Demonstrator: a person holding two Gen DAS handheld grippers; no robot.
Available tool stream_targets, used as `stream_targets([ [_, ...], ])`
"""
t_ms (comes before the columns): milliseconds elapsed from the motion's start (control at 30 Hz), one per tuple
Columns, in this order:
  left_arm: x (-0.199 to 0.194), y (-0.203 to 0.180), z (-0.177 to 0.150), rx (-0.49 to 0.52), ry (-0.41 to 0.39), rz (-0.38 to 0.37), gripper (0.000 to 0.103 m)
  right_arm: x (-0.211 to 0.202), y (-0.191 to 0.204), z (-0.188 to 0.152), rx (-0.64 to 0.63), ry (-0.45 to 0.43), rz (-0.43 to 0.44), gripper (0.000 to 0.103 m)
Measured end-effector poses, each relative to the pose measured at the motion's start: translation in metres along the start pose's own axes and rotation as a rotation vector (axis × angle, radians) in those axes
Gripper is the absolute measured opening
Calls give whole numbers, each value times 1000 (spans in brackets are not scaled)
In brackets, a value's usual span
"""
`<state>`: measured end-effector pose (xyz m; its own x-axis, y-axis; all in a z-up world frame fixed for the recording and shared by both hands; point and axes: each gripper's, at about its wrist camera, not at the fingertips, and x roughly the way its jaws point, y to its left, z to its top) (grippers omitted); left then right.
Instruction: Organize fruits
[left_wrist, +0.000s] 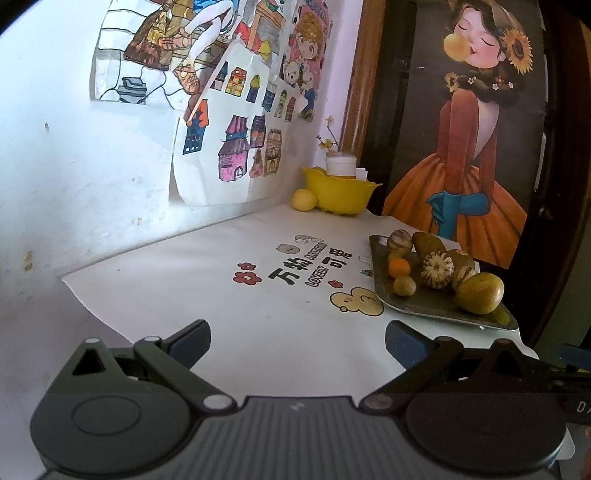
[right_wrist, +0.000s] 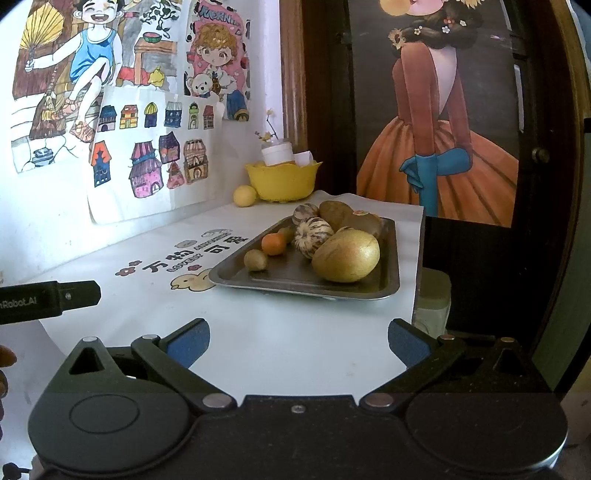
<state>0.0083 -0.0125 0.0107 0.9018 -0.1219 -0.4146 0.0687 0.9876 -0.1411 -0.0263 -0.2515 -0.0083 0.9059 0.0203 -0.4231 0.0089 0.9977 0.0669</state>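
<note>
Both tongs, left tongs and right tongs, gape empty before metal tray of round fruits

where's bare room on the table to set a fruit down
Free: the white cloth between the grippers and the metal tray, and left of the tray up to the wall. Crowded: the tray itself, and the back corner with the yellow bowl and yellow fruit.
</note>
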Motion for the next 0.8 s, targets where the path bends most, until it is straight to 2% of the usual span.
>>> stream_targets([
  [800,-4,3,-1,-11,2,1,103,-3,0,-1,0,-5,-3,102],
])
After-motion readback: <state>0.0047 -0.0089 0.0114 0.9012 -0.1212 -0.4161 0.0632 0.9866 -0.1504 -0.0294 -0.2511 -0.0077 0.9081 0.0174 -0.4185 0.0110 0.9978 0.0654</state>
